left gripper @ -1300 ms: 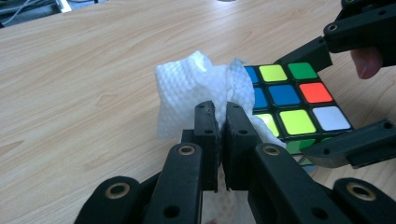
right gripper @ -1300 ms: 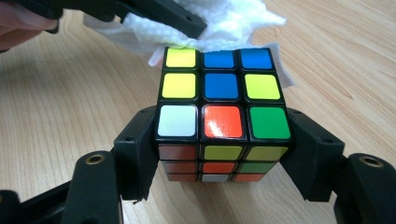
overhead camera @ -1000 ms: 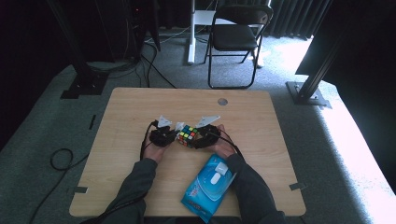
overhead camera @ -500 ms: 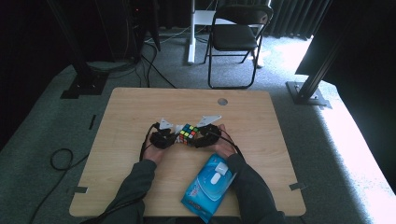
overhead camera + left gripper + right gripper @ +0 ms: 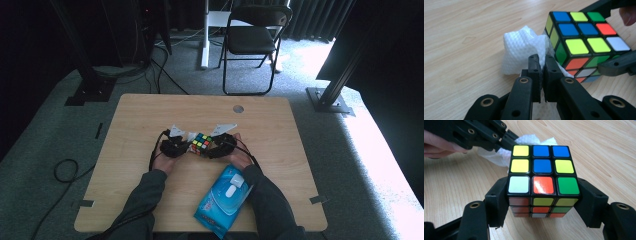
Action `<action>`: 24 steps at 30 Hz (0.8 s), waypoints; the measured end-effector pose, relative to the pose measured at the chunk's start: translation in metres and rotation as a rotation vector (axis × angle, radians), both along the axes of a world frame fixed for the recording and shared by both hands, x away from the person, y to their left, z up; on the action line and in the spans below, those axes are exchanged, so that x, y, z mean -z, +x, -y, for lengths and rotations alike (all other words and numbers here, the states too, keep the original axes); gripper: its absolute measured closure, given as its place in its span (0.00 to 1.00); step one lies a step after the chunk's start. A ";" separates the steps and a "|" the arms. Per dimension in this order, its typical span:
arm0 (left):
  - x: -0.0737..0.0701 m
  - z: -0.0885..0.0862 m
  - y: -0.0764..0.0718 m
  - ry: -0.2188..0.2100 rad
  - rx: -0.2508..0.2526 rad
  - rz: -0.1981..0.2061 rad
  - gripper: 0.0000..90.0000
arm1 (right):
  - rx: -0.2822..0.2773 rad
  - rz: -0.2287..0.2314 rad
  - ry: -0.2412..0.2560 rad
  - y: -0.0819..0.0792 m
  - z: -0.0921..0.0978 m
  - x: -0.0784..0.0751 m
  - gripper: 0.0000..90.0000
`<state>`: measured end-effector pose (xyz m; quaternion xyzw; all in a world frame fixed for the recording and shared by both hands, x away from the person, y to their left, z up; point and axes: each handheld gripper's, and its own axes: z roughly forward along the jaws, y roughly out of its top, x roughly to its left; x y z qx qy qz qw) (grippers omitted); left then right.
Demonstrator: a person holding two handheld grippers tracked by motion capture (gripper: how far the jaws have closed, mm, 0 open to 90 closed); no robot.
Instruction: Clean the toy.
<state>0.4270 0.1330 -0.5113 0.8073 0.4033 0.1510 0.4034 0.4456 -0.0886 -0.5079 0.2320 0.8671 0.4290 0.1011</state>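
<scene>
**Cube wipe in hand: both grips are thin, watch for slip**

Right gripper has its jaws clamped on opposite sides of the Rubik's cube, lower layers only, one jaw per side. Cube sits mid-table, between the two hands in the high view. Can't tell whether it rests on the wood or is held just above it.

Left gripper is pinched closed on a bunched white wet wipe. The wipe is pressed against the yellow/green side face of the cube, on the side away from the right gripper's camera.

Blue wet wipes pack lies near the table's front edge, close beside the person's right forearm.

Risks, my read:
- Side push from the wipe acts across the right jaws' clamp line. Glossy stickers and a low grip, so the cube could rotate or pop out.
- Cube layers turn freely. A rub along the top layer may twist it rather than clean it, and an off-line layer makes the clamp less sure.
- Only a small fold of wipe is between the left jaws. Drag on the face could pull it free, or bare jaw tips could scrape the stickers.
- Right forearm could nudge the pack off the edge.
</scene>
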 end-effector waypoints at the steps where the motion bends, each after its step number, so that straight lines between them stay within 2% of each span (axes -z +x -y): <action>1: -0.001 0.000 0.000 -0.006 -0.001 0.001 0.95 | -0.001 -0.001 -0.001 0.000 0.000 0.000 0.38; 9: -0.014 0.000 0.002 -0.041 0.000 0.027 0.95 | -0.018 -0.001 -0.009 -0.001 -0.001 0.001 0.38; 13: -0.017 0.001 0.003 -0.041 0.000 0.038 0.95 | -0.030 -0.002 -0.012 -0.001 -0.002 0.001 0.38; 24: -0.007 0.003 0.007 -0.027 -0.004 0.013 0.95 | -0.028 -0.004 -0.002 -0.001 -0.001 0.000 0.38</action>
